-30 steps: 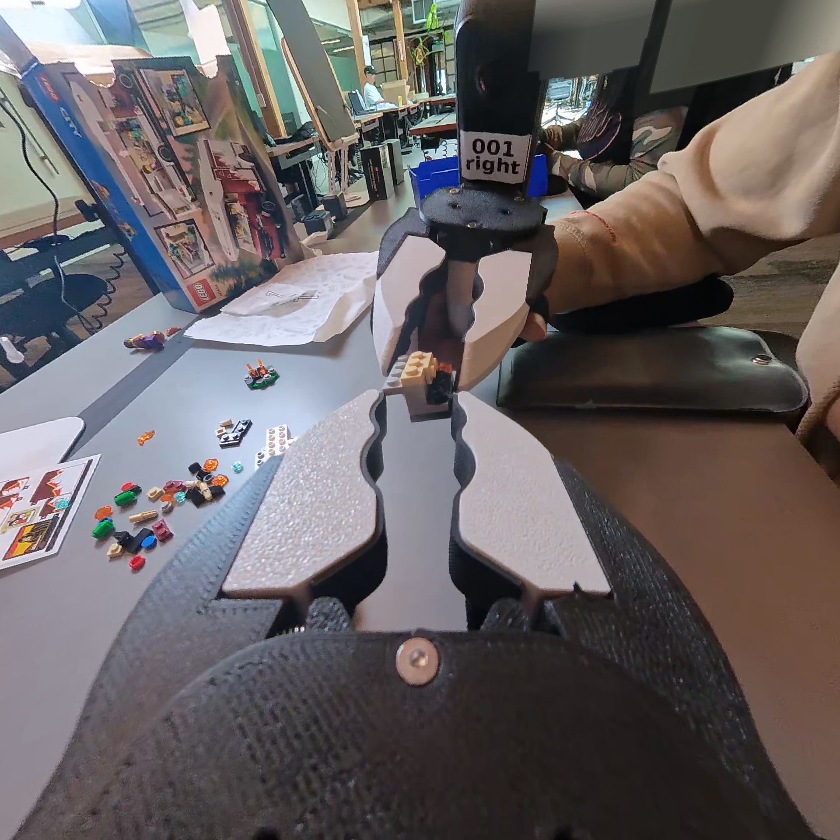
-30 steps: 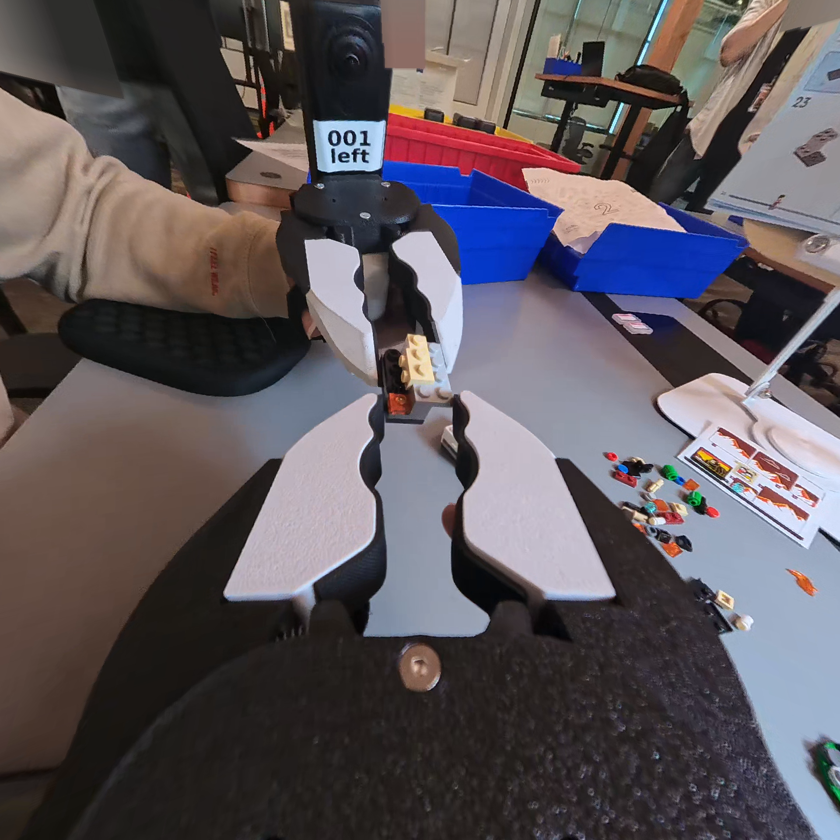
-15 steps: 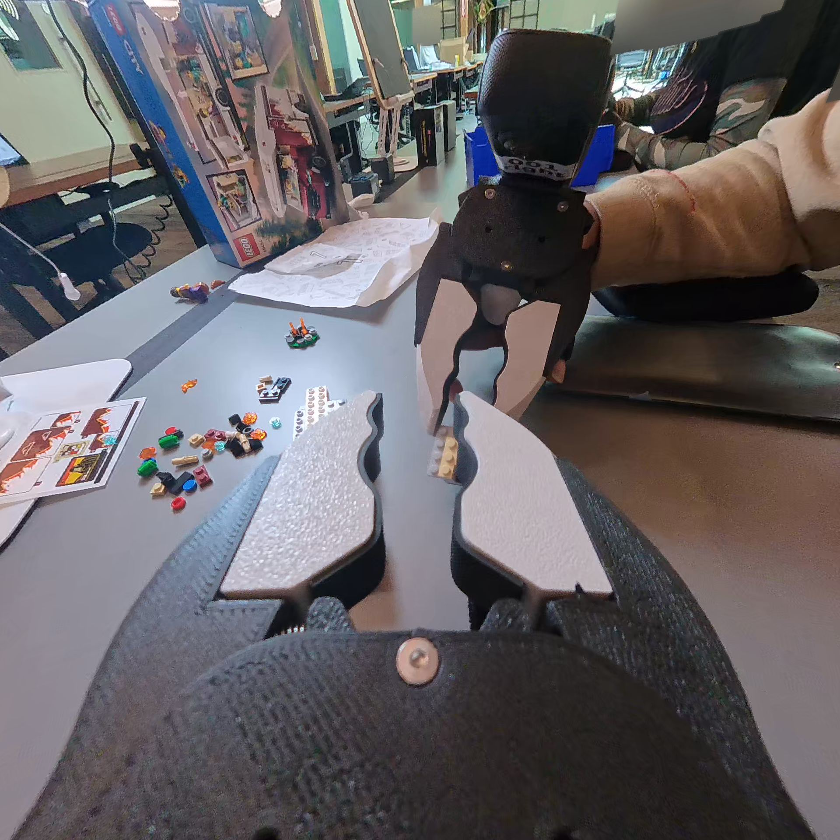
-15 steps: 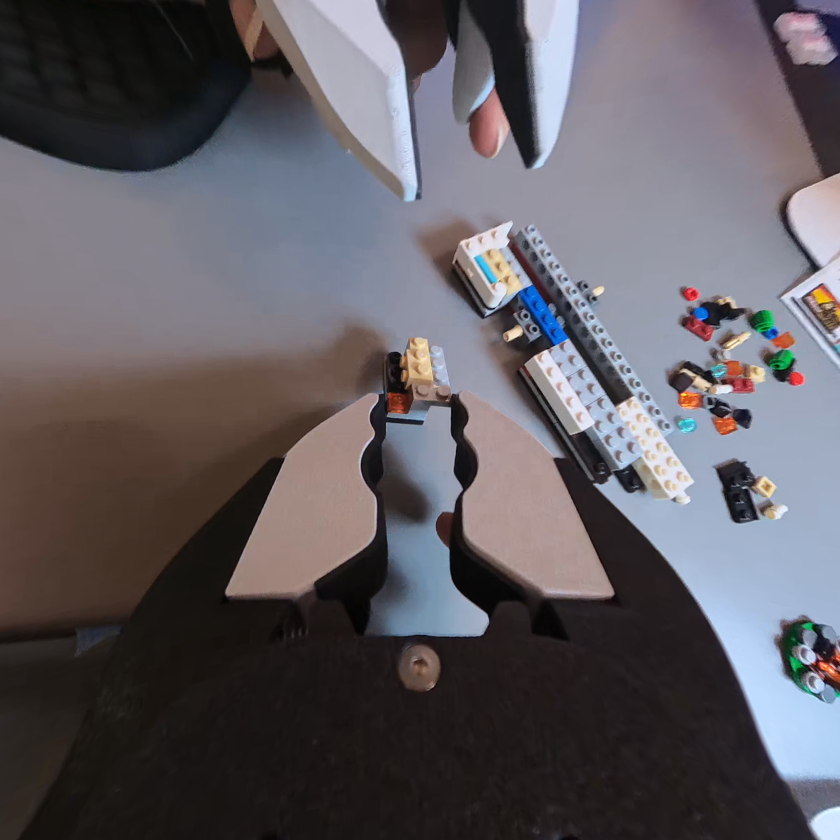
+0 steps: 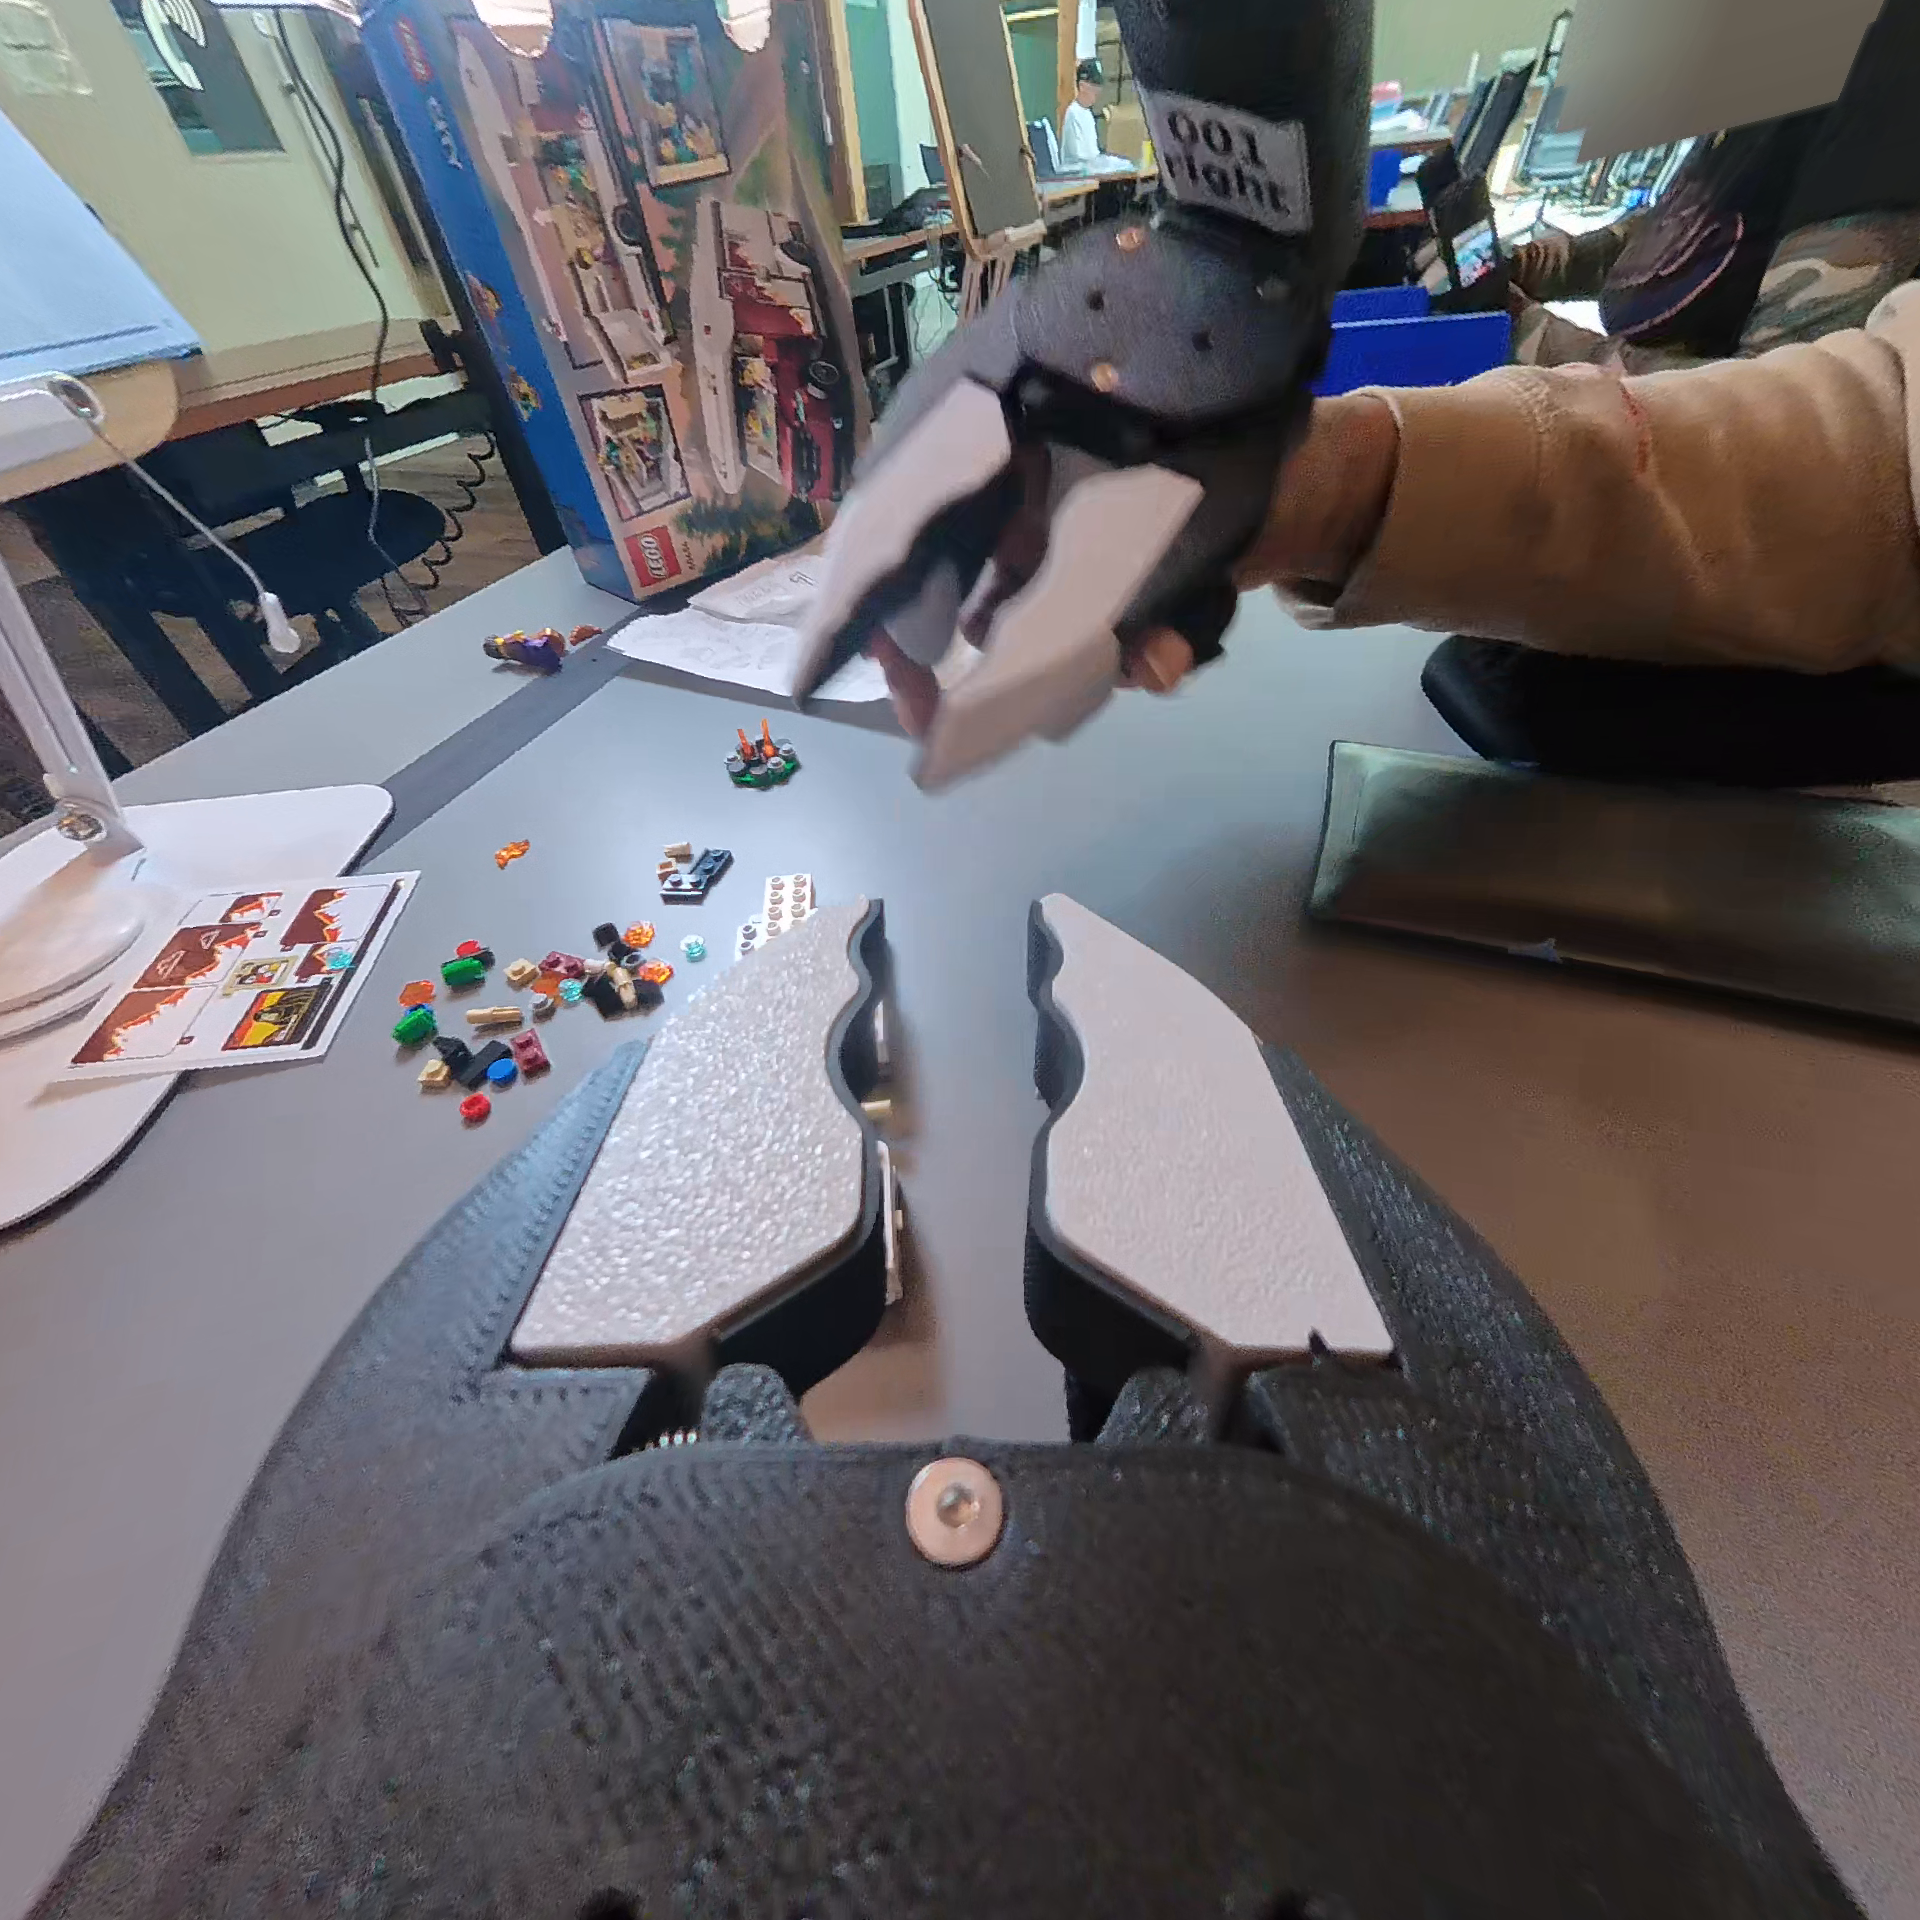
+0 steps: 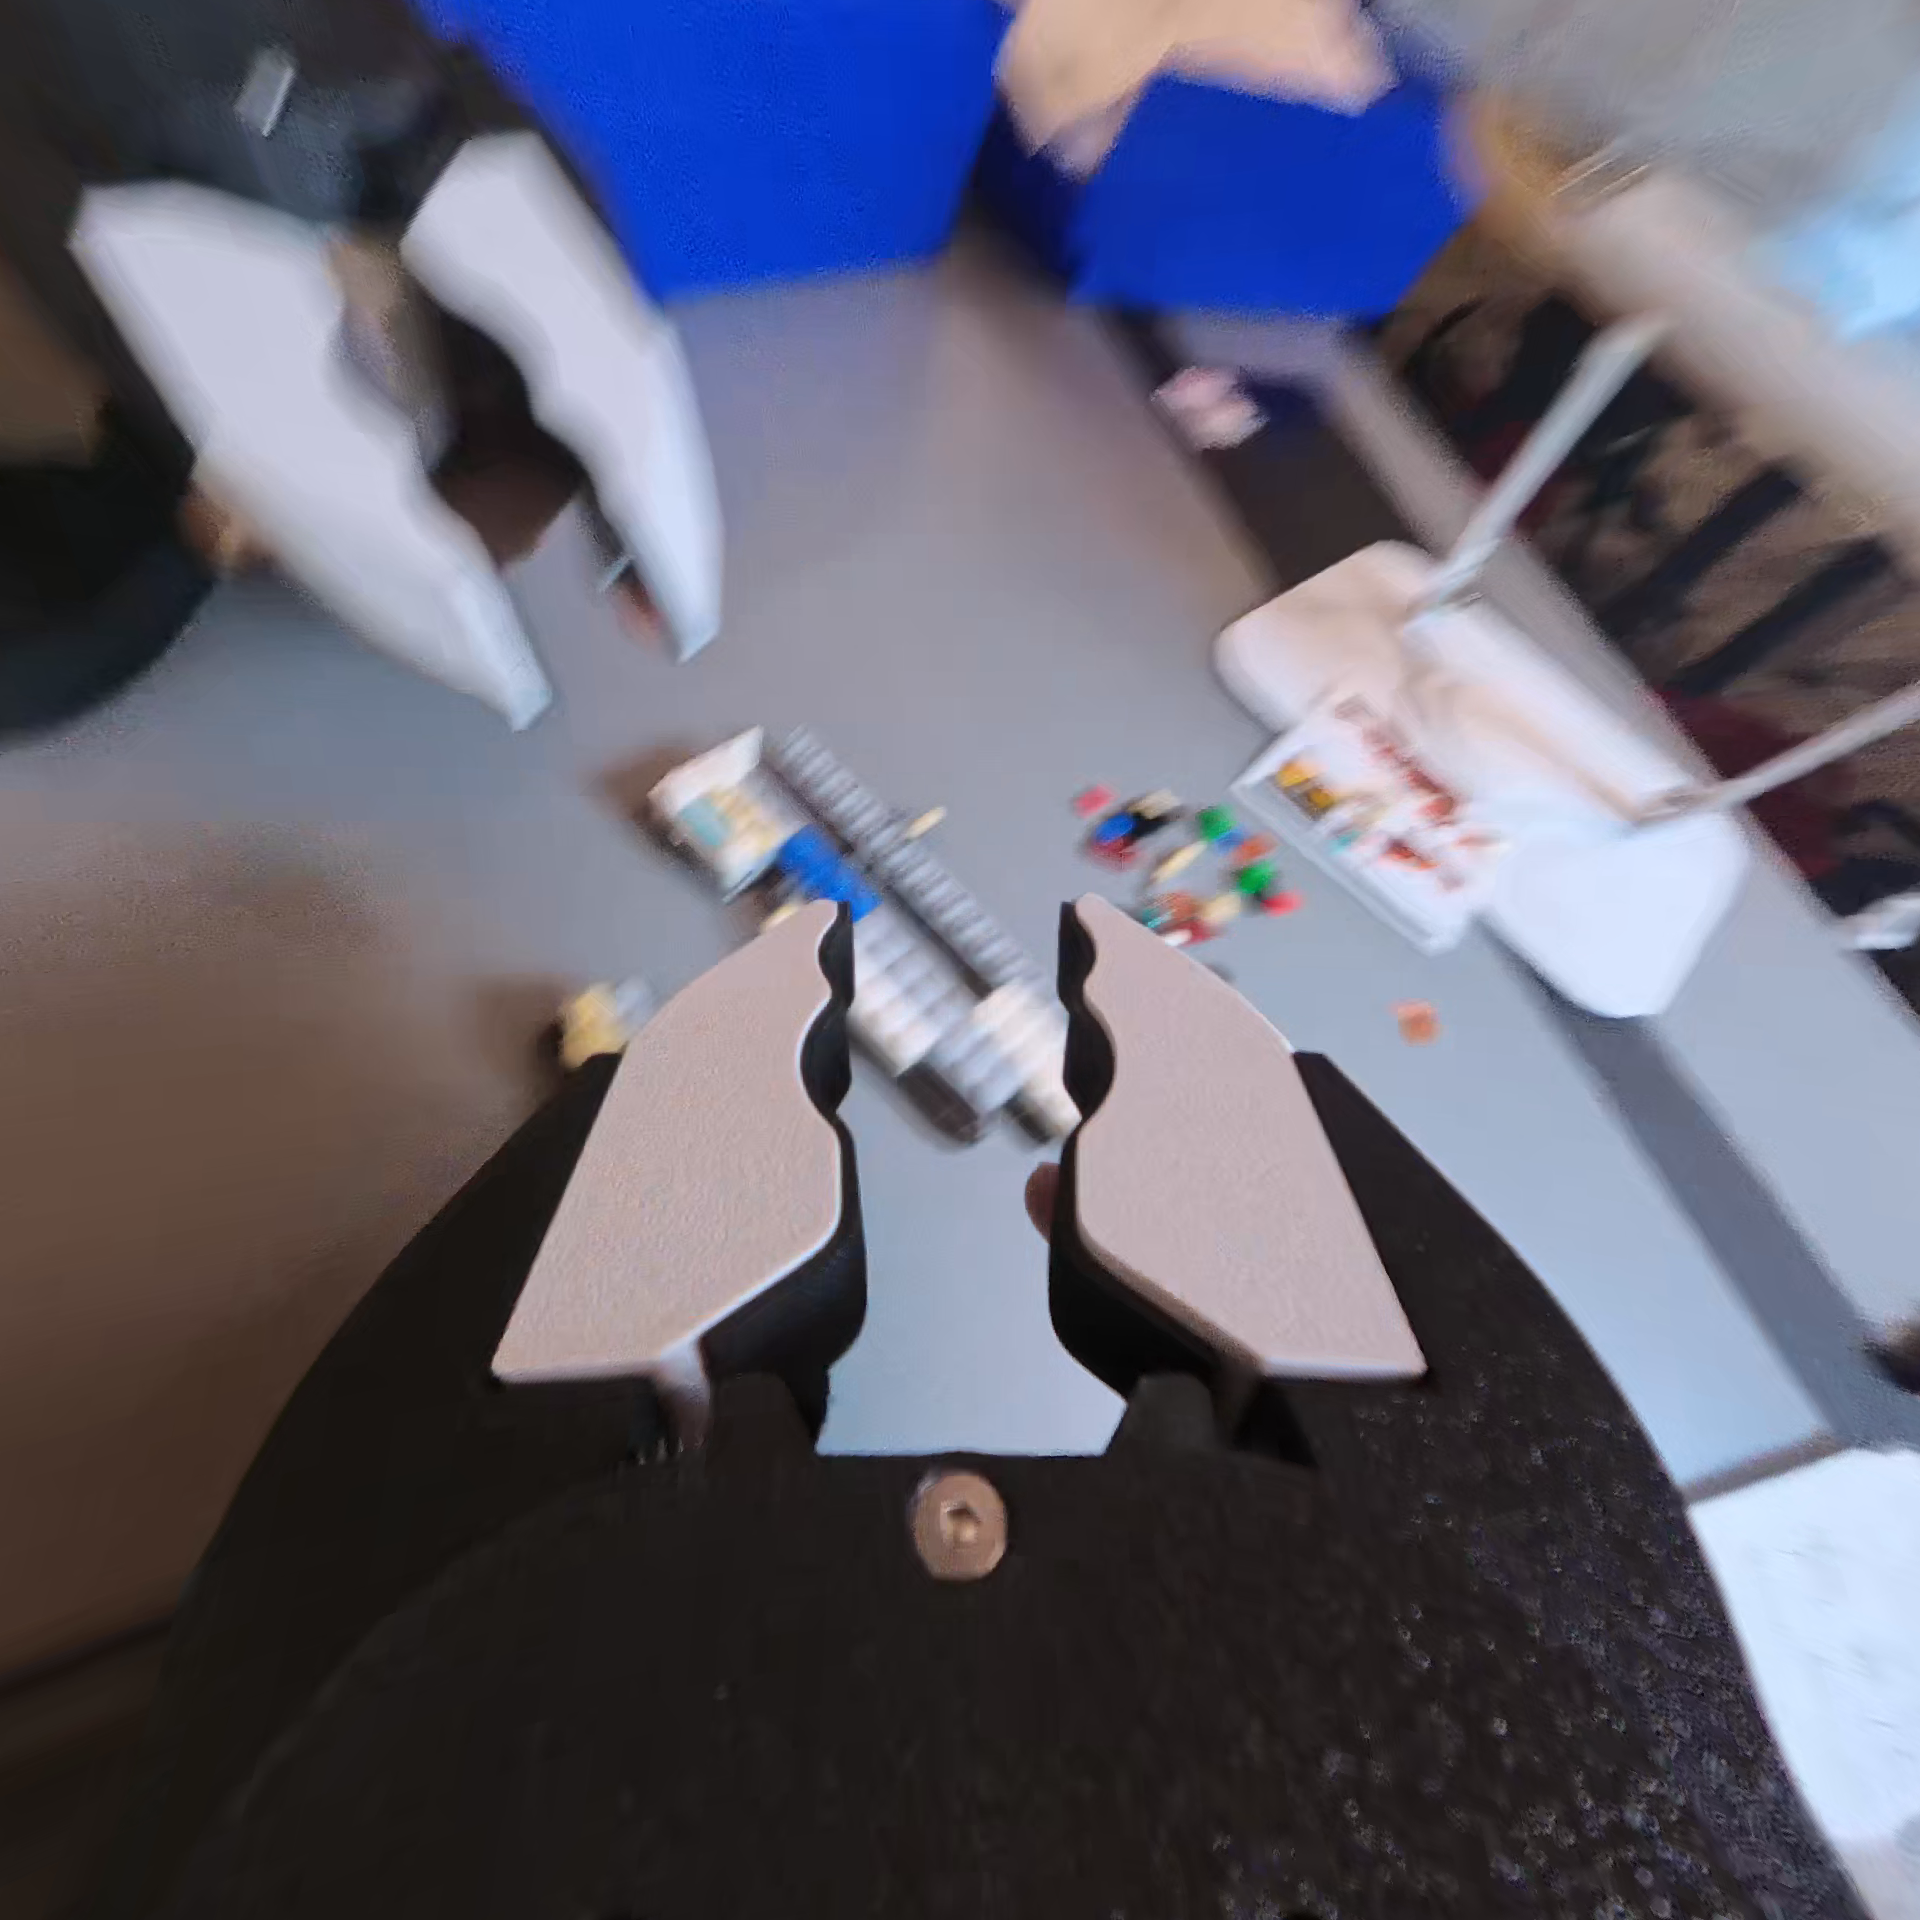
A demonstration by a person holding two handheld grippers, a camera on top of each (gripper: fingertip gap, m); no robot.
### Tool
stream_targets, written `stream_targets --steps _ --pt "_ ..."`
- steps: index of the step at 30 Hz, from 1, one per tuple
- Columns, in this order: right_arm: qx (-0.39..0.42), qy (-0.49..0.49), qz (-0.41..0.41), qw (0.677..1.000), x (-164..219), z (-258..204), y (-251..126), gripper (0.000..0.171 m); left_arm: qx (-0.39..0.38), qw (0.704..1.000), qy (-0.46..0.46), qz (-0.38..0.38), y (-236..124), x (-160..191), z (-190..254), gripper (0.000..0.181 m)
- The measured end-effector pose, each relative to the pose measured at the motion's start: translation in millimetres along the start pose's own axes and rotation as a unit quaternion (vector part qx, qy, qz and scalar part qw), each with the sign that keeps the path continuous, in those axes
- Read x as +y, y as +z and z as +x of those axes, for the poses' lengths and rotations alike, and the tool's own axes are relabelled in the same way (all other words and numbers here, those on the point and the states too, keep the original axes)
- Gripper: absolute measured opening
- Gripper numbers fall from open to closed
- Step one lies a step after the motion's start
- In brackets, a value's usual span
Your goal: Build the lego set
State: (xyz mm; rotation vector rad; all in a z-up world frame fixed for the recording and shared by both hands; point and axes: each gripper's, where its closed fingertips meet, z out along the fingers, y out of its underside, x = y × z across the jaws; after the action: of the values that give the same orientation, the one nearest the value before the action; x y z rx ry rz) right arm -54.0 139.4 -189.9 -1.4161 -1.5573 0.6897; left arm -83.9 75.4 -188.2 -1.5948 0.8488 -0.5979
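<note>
Grey surface (image 6: 987, 540) carries long grey-white-blue lego build (image 6: 894, 935), lying flat just beyond right gripper (image 6: 951, 914), fingers spread, empty. Small tan sub-build (image 6: 597, 1023) beside its left finger, blurred. Left gripper (image 5: 956, 909) released, empty. Loose pieces (image 5: 520, 997) near sticker sheet (image 5: 239, 966).

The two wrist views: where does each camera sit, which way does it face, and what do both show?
Left wrist view: on the left gripper, low, looking across the table at the right gripper, a sleeve and the box.
Right wrist view: on the right gripper, higher, tilted down at the long build; blurred; the left gripper shows.
Shared: loose pieces, sticker sheet, white lamp base.
</note>
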Motion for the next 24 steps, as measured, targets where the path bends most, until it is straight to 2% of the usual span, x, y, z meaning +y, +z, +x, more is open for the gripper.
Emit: stream_targets --steps 1,3,5,7,9,12,15,24 --pt "0.035 0.019 0.039 0.998 -19 28 -5 0.038 -0.006 1.000 -0.007 0.006 -1 -2 -3 0.026" --pt "0.111 0.039 0.101 0.988 -51 90 -11 0.043 -0.019 1.000 -0.017 0.015 -3 -4 -9 0.026" --pt "0.185 0.028 0.124 0.975 -72 153 -9 0.049 -0.030 0.999 -0.025 0.017 -5 -4 -14 0.025" --pt "0.249 -0.001 0.109 0.962 -84 214 -2 0.054 -0.035 0.999 -0.028 0.019 -7 -4 -17 0.025" --pt "0.292 -0.014 0.079 0.953 -90 268 7 0.066 -0.036 0.999 -0.029 0.018 -6 -3 -18 0.024" --pt "0.338 -0.010 0.058 0.939 -95 329 13 0.082 -0.036 0.999 -0.034 0.016 -6 1 -20 0.024" --pt "0.340 -0.002 0.037 0.940 -90 349 28 0.083 -0.038 0.998 -0.038 0.015 -6 3 -21 0.024" --pt "0.321 0.013 0.069 0.945 -89 351 37 0.067 -0.031 0.998 -0.051 0.010 -4 9 -22 0.022"
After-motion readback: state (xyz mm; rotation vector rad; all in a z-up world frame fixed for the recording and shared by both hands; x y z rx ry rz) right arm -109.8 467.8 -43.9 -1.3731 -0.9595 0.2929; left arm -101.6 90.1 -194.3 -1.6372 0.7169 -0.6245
